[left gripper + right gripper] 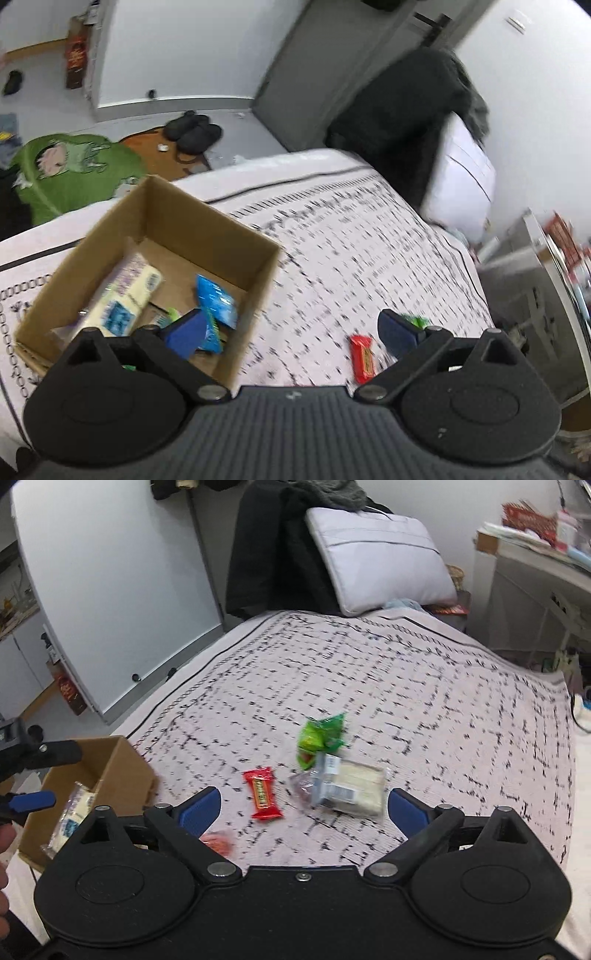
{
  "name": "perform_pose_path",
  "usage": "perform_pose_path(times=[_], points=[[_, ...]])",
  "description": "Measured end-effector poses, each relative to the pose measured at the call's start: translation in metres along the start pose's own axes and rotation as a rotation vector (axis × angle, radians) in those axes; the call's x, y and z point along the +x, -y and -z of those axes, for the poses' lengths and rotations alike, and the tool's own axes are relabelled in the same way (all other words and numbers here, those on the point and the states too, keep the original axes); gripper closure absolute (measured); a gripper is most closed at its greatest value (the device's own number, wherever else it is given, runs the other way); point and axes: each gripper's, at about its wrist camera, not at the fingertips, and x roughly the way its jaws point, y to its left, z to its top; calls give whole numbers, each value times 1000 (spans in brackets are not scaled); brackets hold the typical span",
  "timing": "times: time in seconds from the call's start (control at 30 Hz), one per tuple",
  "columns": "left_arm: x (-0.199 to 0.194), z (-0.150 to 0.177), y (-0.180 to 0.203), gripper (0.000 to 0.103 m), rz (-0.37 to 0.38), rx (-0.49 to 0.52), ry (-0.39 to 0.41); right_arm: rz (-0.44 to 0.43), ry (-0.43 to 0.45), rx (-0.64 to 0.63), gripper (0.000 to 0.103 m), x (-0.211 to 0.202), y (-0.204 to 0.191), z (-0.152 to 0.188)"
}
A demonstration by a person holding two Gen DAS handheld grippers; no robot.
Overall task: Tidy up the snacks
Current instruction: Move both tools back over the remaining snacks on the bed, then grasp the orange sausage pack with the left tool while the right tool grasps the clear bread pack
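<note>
We hold both tools above a bed covered in a white blanket with a black dashed grid [406,686]. Our left gripper [291,332] has its blue-padded fingers spread wide with nothing between them, one finger over the near right corner of the open brown cardboard box [207,218] and the other out over the blanket. Inside the box lie a long cream-and-purple cracker packet [129,291] on the left and a bright blue foil snack pouch [216,301] to its right. Our right gripper [303,808] is likewise spread apart and holds nothing. Ahead of it on the blanket, a small red candy bar wrapper [262,794] lies left, a clear-wrapped pale cracker pack [351,788] right, and a crumpled green snack bag [321,738] just beyond, touching the cracker pack's far edge. The box sits at the far left of this view.
</note>
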Motion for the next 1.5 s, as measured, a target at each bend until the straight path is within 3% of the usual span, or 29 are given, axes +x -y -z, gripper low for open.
perform_pose_path(times=[0.2, 0.83, 1.5], points=[[9, 17, 20, 5, 29, 67, -23, -23, -14, 106, 6, 17, 29, 18], [56, 67, 64, 10, -6, 151, -134, -107, -54, 208, 6, 53, 58, 23], [129, 93, 60, 14, -212, 153, -175, -146, -49, 253, 5, 92, 69, 20]])
